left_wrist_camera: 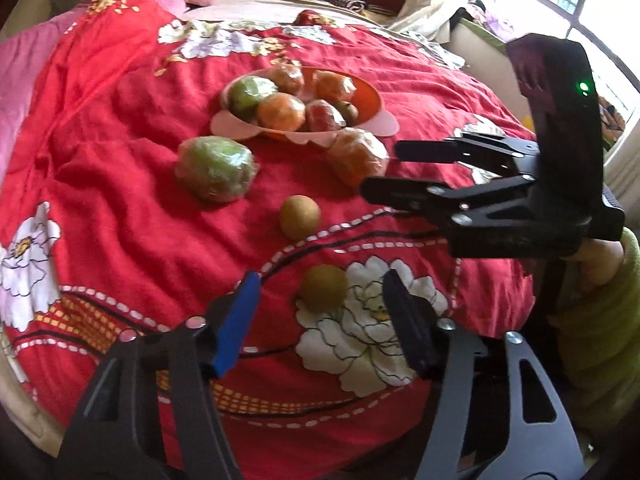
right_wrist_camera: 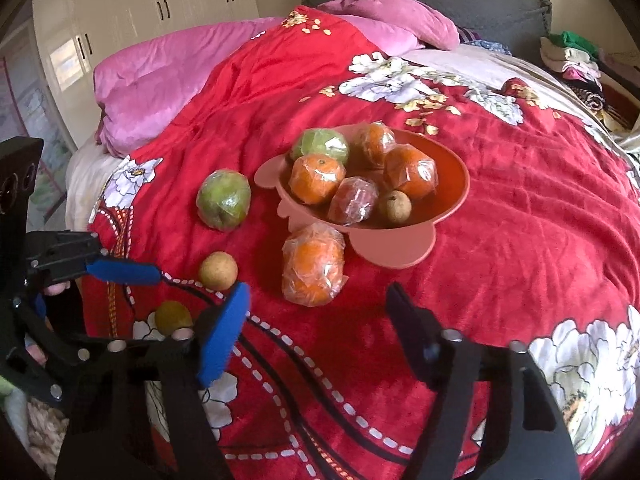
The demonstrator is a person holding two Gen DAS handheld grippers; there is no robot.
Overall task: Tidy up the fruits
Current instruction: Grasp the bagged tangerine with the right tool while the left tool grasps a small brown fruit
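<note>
Currently both grippers hang over a red floral blanket [right_wrist_camera: 520, 208] on a bed. No earlier view available.

Left gripper [left_wrist_camera: 320, 280]: jaws apart, nothing pressed between the pads. A small brown fruit [left_wrist_camera: 323, 288] lies on the blanket between the blue finger [left_wrist_camera: 236, 324] and the black one, touching neither as far as can be seen.

Right gripper [right_wrist_camera: 316, 300]: jaws apart, holding nothing. A wrapped orange [right_wrist_camera: 314, 266] lies just ahead of its fingertips, near the bowl's foot.

Bowl [right_wrist_camera: 448, 200]: orange-pink, scalloped rim, mid-blanket. Contents: three wrapped oranges, one wrapped green fruit [right_wrist_camera: 320, 145], one wrapped red fruit [right_wrist_camera: 354, 200], one small brown fruit at the near edge.

Loose on the blanket: a second wrapped green fruit [right_wrist_camera: 224, 199] left of the bowl in the right wrist view; a second small brown one [right_wrist_camera: 218, 270] between it and the left gripper; the fruit under the left gripper; the wrapped orange.

Pink bedding [right_wrist_camera: 168, 92] bunched at the far side. A hand [left_wrist_camera: 600, 260] shows behind the right gripper in the left wrist view.
</note>
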